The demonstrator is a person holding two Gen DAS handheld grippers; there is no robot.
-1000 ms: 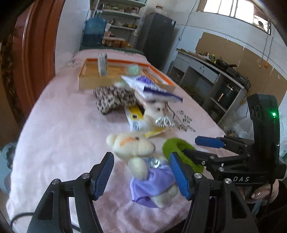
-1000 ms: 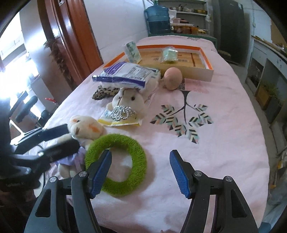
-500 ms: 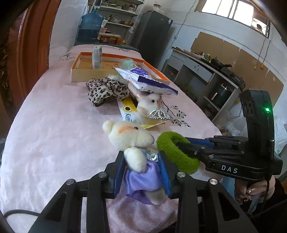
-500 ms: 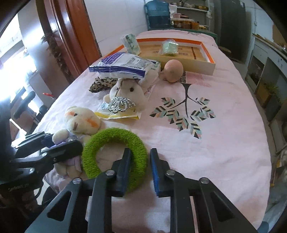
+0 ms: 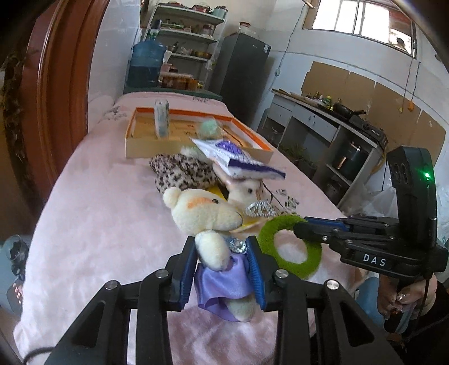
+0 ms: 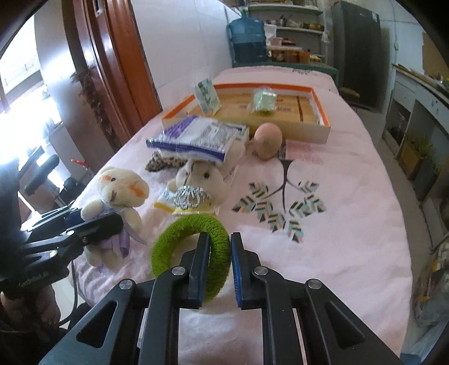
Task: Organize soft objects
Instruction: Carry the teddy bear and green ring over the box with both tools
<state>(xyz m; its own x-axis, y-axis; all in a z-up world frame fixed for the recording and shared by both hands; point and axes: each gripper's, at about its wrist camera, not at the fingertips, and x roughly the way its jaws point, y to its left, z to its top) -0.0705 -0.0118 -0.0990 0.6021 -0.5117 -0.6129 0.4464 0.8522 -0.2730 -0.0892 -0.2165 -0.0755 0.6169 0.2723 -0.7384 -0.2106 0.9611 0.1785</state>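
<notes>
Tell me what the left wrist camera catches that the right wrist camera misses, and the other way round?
Only the left wrist view shows the kitchen counter and high window. Only the right wrist view shows the peach ball and the leaf print on the cloth. Both show the bear clamped in the left gripper, the green ring in the closing right gripper, and the orange-rimmed box.

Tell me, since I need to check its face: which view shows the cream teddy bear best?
The right wrist view: the cream teddy bear faces that camera, both eyes showing. The left wrist view shows it in profile, body clamped between the left gripper jaws.
</notes>
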